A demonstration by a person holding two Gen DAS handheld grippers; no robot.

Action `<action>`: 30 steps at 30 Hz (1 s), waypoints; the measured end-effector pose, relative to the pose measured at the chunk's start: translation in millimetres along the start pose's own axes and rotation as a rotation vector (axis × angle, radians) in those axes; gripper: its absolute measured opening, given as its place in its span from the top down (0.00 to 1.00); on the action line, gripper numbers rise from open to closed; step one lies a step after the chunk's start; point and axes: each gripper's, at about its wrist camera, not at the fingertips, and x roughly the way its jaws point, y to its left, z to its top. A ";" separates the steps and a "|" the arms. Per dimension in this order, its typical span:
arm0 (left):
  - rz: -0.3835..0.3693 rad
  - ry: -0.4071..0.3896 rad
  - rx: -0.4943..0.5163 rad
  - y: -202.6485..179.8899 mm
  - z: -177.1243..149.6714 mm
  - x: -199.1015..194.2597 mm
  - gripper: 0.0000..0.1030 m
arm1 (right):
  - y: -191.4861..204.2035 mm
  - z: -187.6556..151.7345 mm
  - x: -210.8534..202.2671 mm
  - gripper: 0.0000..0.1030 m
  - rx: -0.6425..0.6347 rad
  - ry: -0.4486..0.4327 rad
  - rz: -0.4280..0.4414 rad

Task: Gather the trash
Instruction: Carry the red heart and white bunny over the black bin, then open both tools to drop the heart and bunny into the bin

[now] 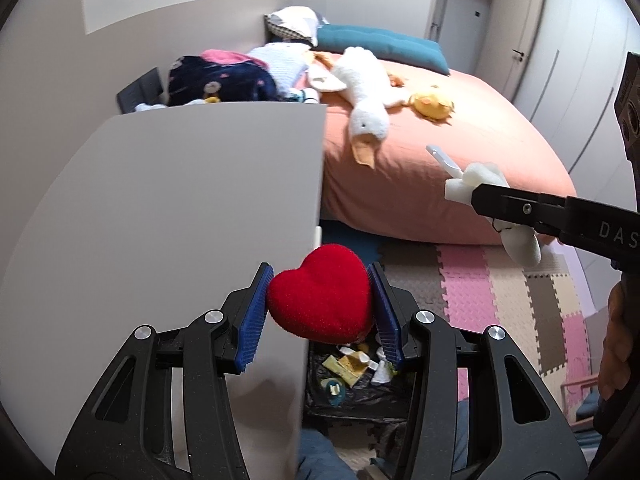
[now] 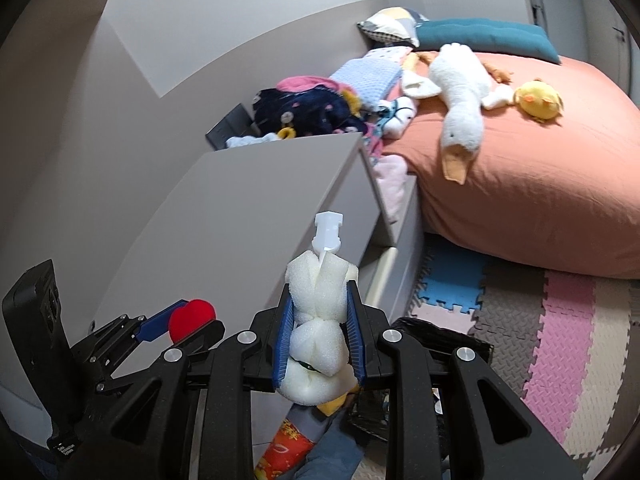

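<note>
My left gripper is shut on a red plush heart, held above the edge of a grey cabinet top and over a black trash bag with scraps inside. The heart also shows in the right wrist view. My right gripper is shut on a wad of white foam with a white plastic piece sticking out. The foam also shows in the left wrist view, to the right, in front of the bed.
A bed with an orange cover carries a white plush goose, a yellow plush chick, pillows and clothes. Pink, grey and beige foam floor mats lie beside it. The trash bag's rim shows under my right gripper.
</note>
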 end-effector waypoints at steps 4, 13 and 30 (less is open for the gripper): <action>-0.027 0.003 0.031 -18.6 2.4 2.5 0.54 | -14.9 -2.1 -9.8 0.74 0.025 -0.017 -0.022; -0.103 0.024 0.122 -60.7 0.7 11.5 0.54 | -44.7 -5.7 -31.3 0.74 0.061 -0.054 -0.095; -0.075 0.041 0.166 -75.4 -5.3 11.4 0.06 | -62.4 -9.4 -45.5 0.31 0.042 -0.085 -0.273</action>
